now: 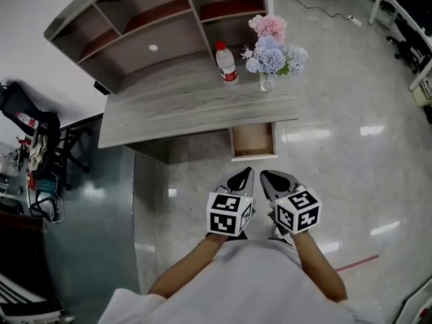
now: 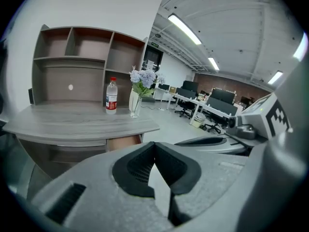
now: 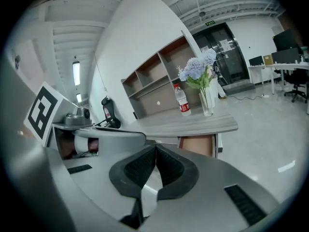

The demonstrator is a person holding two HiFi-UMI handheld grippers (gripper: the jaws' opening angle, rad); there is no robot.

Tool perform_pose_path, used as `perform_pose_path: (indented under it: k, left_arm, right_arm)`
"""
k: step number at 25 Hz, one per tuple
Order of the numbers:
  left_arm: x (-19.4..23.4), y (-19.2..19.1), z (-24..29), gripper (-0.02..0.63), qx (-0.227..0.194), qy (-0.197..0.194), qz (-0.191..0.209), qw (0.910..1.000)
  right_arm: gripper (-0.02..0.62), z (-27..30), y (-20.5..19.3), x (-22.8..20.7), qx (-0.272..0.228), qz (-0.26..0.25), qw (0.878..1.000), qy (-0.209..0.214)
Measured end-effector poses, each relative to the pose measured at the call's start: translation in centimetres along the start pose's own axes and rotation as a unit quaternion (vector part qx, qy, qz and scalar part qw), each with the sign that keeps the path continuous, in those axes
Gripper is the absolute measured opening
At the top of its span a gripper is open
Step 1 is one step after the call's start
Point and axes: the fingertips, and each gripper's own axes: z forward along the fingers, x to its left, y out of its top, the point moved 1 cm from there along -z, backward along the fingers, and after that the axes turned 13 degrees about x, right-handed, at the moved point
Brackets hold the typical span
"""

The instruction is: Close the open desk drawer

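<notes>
The left gripper (image 1: 243,175) and right gripper (image 1: 271,177) are held side by side, each pair of fingers pressed together on nothing; just beyond them the drawer (image 1: 254,140) is seen pulled out under the table's (image 1: 169,110) near edge, by its right corner; it is judged untouched, so the whole push is left.

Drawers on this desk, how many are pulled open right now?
1: the open drawer sticks out from under the desk's right end, below the vase of flowers in the head view. Other drawers may be hidden under the top.
</notes>
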Motion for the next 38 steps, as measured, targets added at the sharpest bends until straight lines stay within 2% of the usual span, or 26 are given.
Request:
perform_pose_path:
  k: [7, 14, 21, 30, 38]
  left_arm:
    - [3.6, 0.5, 0.6, 0.002, 0.029, -0.049, 0.033, 0.9978]
    - [6.0, -0.3, 1.2, 0.002, 0.061, -0.097, 0.081, 0.9901]
    - [8.3, -1.6, 3.2, 0.002, 0.088, -0.129, 0.113, 0.9812]
    - [9.6, -4.0, 6.1, 0.002, 0.124, -0.144, 0.131, 0.973]
    - [10.4, -5.0, 8.5, 0.002, 0.14, -0.149, 0.144, 0.9683]
  right_arm:
    - [0.002, 3.5, 0.7, 0.3, -0.012, 0.07, 0.997, -0.04]
    - [0.002, 6.0, -0.3, 0.2, -0.052, 0.154, 0.983, -0.085]
    - [0.002, 8.3, -2.9, -1.5, -0.105, 0.249, 0.955, -0.12]
    - [0.003, 10.8, -6.6, -4.6, -0.151, 0.35, 0.917, -0.117]
    - [0.003, 13.7, -8.4, -7.3, -0.185, 0.402, 0.89, -0.108]
